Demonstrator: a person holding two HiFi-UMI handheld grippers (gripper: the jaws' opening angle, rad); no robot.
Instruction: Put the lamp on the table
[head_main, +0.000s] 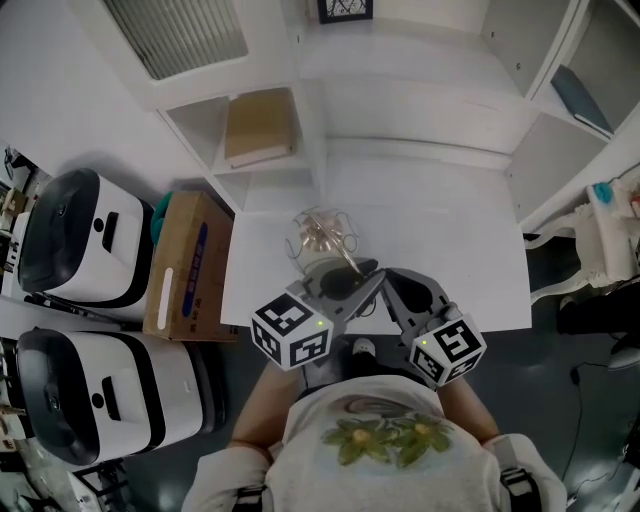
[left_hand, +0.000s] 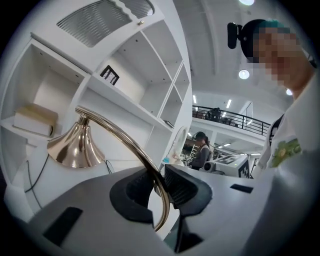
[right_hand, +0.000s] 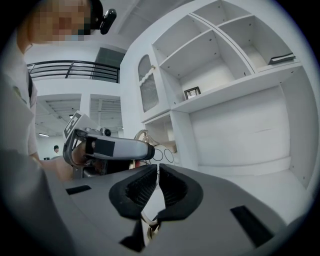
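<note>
The lamp (head_main: 322, 242) is over the near edge of the white table (head_main: 450, 230), its gold shade (left_hand: 75, 147) toward the table's back shelves. The left gripper (left_hand: 159, 187) is clamped on the lamp's curved gold arm (left_hand: 125, 137). The right gripper (right_hand: 157, 187), just beside it at the table's edge, has its jaws at a narrow slit with a gold bit at the bottom; I cannot tell if it is pinched
</note>
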